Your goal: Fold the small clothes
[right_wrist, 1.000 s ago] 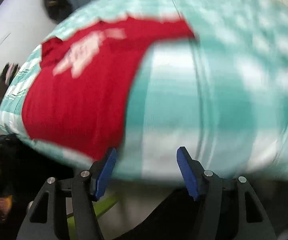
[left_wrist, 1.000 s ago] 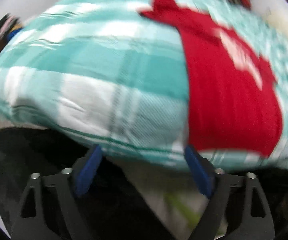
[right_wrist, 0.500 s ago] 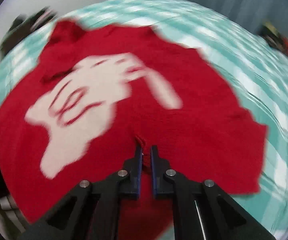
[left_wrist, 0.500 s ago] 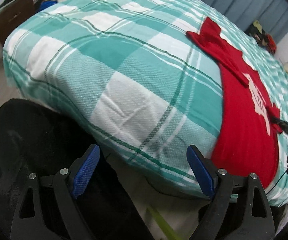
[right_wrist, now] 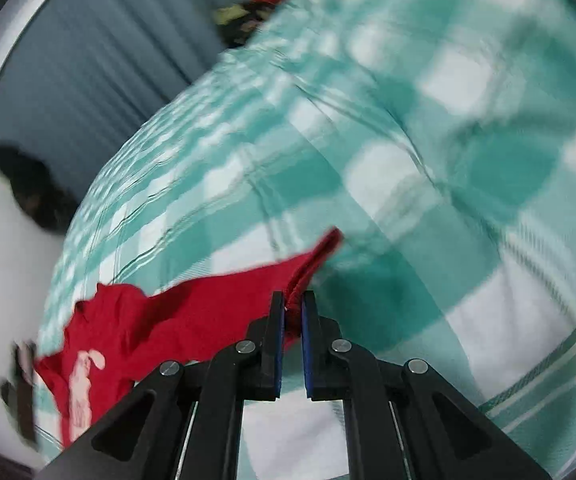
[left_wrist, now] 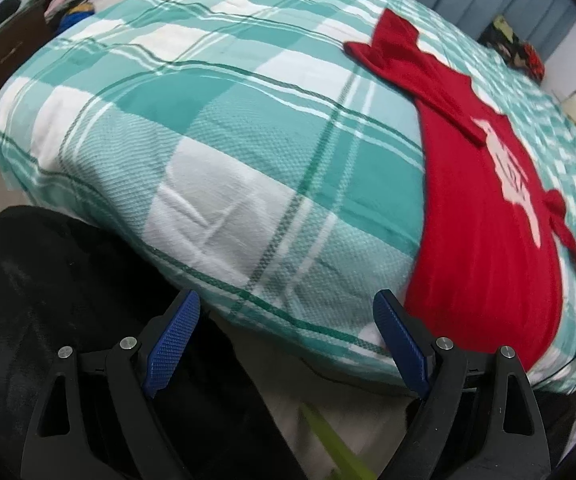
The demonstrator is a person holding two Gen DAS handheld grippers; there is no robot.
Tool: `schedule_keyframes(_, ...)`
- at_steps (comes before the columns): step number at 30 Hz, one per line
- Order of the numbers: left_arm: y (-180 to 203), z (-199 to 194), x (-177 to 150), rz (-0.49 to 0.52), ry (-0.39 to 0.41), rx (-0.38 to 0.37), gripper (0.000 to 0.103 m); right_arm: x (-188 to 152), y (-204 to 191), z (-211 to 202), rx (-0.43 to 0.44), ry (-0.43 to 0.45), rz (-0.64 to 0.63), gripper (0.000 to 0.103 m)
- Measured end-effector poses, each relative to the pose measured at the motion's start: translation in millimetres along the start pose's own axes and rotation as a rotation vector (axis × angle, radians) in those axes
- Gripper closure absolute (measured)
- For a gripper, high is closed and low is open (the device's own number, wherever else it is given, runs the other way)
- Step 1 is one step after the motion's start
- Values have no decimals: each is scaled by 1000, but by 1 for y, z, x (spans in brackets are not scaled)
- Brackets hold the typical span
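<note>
While pinched at one edge by the right gripper (right_wrist: pixel 292 312), red shirt (left_wrist: pixel 484 248) lies mostly flat on the teal plaid bedspread (left_wrist: pixel 215 152), near its front corner, white print up. Right jaws nearly closed on a bunched red fold, cloth stretched taut from the pads back toward the shirt body. Left gripper (left_wrist: pixel 288 344) wide apart, nothing between the blue pads, hanging off the bed's near edge, well apart from the shirt. Likely step: dragging one side across to start a fold. Risks, as judgement: thin pinch slipping out if pulled fast; whole shirt sliding along the bedspread instead of folding, since nothing pins the far side; fold landing crooked because only one point is held. Left wrist view gives the full layout: sleeve spread toward the bed's middle, print, thin red strand running off to the right edge. Right wrist view, heavily blurred, gives the actual grip, plus curtain (right_wrist: pixel 87 80) and dark clutter behind, not the shirt's overall shape.
</note>
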State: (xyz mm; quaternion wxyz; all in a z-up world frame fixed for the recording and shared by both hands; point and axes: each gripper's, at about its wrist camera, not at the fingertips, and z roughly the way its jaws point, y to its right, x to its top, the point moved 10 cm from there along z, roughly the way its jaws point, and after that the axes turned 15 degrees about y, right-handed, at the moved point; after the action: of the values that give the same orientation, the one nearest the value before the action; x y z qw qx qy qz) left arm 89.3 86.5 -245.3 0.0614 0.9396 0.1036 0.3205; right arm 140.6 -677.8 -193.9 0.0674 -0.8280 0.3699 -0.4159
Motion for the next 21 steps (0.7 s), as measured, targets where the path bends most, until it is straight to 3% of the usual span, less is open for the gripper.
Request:
schedule_keyframes(2,2,0,-1,19,0,13,13,-7,13,7,1,-18,43,95)
schedule_keyframes(5,2,3,-4,29,-15,32,13,-24,20,18,75,-65,143,81)
schedule_keyframes(7,3,6,-5,38,-23,46,13,-30,30,26,117,-85,258,44)
schedule_keyframes(10,3,6,-6,49,-23,60,13,-26,40,31,182,-55,392,39)
schedule_keyframes(13,4,8,-7,52,-32,70,13,-21,46,44,223,-71,427,39)
schedule_keyframes(14,4,9,-8,55,-38,73,13,-21,45,49,243,-92,438,40)
schedule_keyframes(15,6,12,-9,61,-44,77,13,-23,41,55,272,-134,435,57)
schedule_keyframes(16,7,13,-9,65,-48,81,13,-25,37,57,272,-170,404,99)
schedule_keyframes(18,10,15,-10,83,-56,90,13,-24,39,58,169,-199,259,100)
schedule_keyframes(20,15,16,-11,111,-58,96,13,-1,46,45,78,-120,116,100)
schedule_keyframes(21,16,16,-12,120,-59,99,13,12,56,37,-8,-78,29,100)
